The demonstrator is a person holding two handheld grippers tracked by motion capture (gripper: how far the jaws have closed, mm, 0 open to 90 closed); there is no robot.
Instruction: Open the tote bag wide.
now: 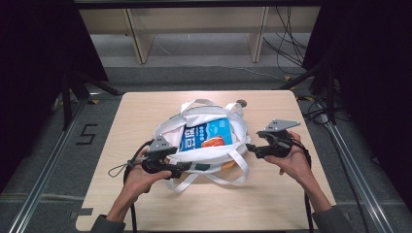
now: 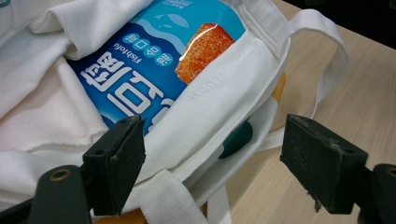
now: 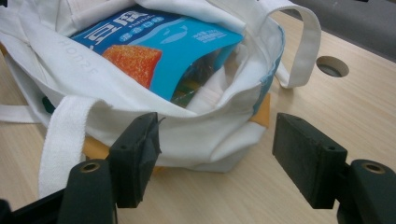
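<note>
Two black two-fingered grippers are held near the counter's front: the left gripper [image 1: 187, 167] is set at the near left corner of one white canvas tote bag [image 1: 206, 154], the right gripper [image 1: 248, 146] just beside its right end. Both pairs of fingers are spread wide, with nothing gripped. The bag lies open at the middle of the light wooden counter [image 1: 145, 109], and one blue snack packet [image 1: 206, 133] is seen lying inside it. Two white straps [image 1: 240, 167] trail forward. Bare wood is left all round, and one round hole [image 1: 241, 103] sits behind the bag.
</note>
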